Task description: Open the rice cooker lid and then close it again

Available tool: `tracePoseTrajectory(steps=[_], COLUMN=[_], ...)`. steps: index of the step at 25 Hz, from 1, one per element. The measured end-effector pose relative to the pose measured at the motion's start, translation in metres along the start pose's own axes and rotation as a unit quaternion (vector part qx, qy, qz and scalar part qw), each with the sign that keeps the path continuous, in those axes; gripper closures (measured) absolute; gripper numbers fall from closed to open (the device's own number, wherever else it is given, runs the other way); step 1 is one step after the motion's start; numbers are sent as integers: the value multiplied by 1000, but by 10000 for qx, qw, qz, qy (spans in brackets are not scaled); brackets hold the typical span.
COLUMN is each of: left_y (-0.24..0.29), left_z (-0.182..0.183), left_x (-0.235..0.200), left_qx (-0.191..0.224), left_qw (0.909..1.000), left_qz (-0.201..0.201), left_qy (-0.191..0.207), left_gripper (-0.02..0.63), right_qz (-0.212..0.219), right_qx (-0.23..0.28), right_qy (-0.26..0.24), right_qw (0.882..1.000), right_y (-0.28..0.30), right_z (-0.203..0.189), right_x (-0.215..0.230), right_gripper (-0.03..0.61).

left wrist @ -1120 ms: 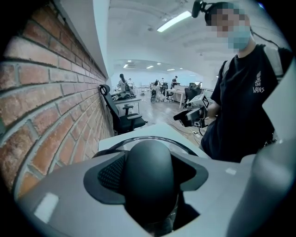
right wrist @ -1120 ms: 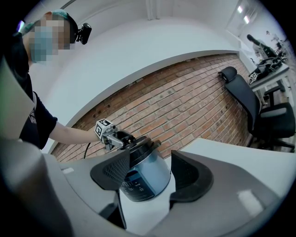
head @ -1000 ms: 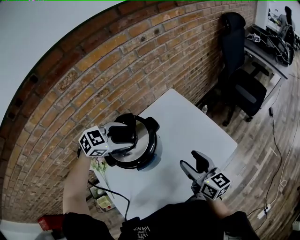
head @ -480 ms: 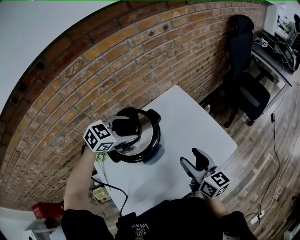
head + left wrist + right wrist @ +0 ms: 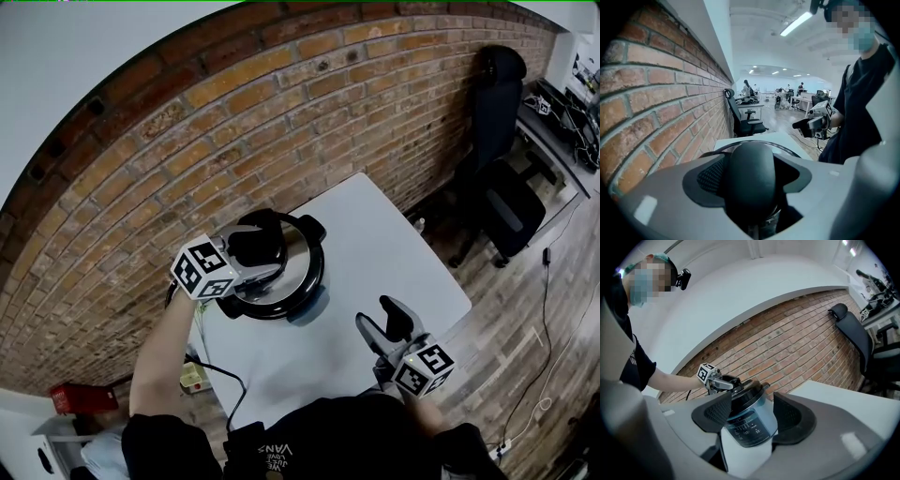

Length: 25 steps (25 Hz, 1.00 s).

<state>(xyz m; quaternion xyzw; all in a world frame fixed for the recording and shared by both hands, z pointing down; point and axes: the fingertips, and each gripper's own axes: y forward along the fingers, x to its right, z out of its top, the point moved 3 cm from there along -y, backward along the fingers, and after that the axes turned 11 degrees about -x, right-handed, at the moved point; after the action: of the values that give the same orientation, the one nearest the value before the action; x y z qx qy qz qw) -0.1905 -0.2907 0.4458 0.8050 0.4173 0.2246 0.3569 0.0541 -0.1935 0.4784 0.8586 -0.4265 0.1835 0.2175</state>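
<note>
One rice cooker, one table, two grippers.

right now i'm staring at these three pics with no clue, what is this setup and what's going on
No robot here: a person holds tongs in each hand, each with its own camera. One picture looks down from the person's head; the other two look along each pair of tongs. On the white table by a brick wall stands a rice cooker, its lid down. The left tongs are closed on the black handle atop the lid. The right tongs are open and empty, held over the table's near side.
</note>
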Motion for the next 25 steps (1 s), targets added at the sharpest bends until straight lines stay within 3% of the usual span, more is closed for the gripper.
tracePoseTrajectory(steps=[8,15,25], left_y=[-2,-7,-15], left_z=[-1,-4,-7], left_x=[-1,-3,-3], left_qx=[67,141,253], left_qw=[9996,9944,9793], left_qz=[253,921,1822], left_qy=[-137,-497,-847], left_gripper=[307,277,256], right_qz=[279,573,923], right_qx=[-186,-334,-476], right_qy=[-49,-122,-170], right_qw=[9994,9977,9944], right_y=[3,6,10], right_z=[5,9,9], right_x=[4,8,6], right_gripper=[307,307,307])
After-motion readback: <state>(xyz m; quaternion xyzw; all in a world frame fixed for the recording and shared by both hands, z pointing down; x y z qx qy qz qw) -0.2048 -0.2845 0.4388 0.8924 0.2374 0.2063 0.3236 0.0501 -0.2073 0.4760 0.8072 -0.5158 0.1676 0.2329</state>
